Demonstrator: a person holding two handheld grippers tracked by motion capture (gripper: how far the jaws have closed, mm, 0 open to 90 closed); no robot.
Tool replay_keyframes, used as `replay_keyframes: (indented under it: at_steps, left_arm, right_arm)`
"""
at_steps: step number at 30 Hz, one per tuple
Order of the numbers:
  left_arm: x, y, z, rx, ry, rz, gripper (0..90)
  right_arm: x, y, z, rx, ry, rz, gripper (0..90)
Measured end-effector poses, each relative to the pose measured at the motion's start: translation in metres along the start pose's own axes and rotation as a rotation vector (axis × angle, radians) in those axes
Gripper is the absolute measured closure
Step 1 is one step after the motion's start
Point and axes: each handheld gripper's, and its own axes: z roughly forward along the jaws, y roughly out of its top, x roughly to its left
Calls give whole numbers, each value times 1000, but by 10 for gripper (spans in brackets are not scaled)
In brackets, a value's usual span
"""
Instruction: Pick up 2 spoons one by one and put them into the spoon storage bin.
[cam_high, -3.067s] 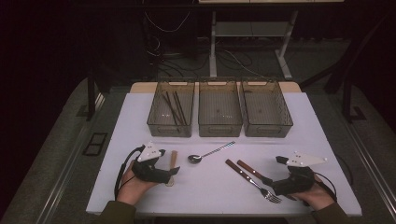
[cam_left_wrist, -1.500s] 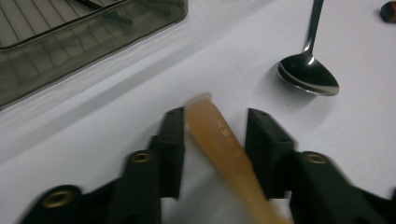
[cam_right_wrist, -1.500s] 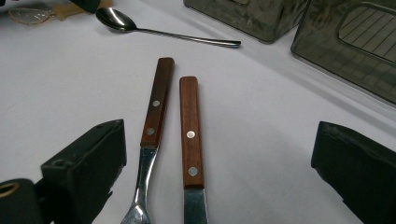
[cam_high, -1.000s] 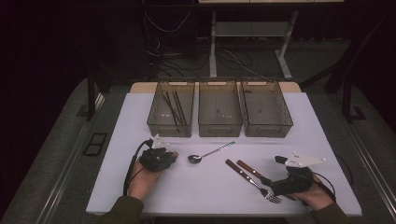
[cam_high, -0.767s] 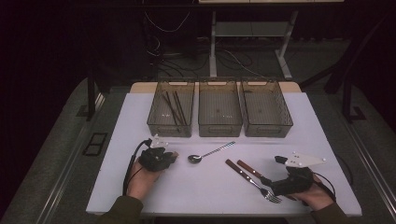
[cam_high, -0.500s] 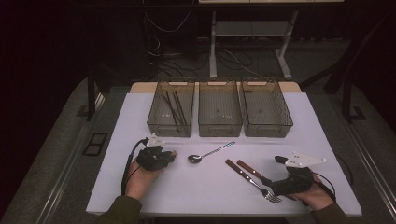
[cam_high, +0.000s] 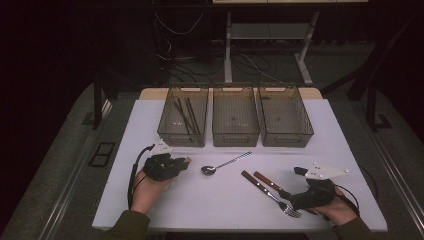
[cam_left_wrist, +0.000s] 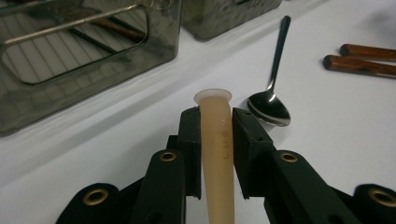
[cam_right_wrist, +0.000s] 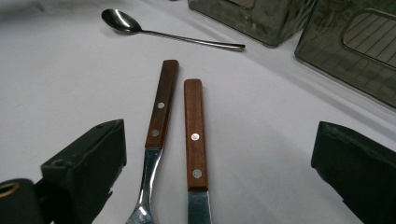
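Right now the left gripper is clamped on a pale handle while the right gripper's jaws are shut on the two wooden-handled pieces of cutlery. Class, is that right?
Not quite. The left gripper is indeed clamped on the pale handle, but the right gripper has its jaws wide open, with the two wooden-handled pieces of cutlery lying untouched between them on the table. The right gripper view shows this.

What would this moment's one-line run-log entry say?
left tongs: shut on beige handle | right tongs: open around fork and knife | spoon: on table

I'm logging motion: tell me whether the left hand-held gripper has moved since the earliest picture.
Yes. The left hand-held gripper, shut on a beige handle, has shifted up the high view, toward the left bin.
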Motion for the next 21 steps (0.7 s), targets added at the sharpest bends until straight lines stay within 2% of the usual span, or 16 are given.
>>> replay_keyframes:
  at_steps: [3,7,21]
  left_arm:
    - [-1,3,-1,-24,-25,-11,734]
    - [-5,11,0,-39,-53,2,734]
    - [-4,42,11,-77,-65,22,733]
  right_arm:
    - [0,0,0,-1,-1,2,35]
    - [0,0,1,8,-1,4,34]
    - [0,0,-1,0,2,-2,35]
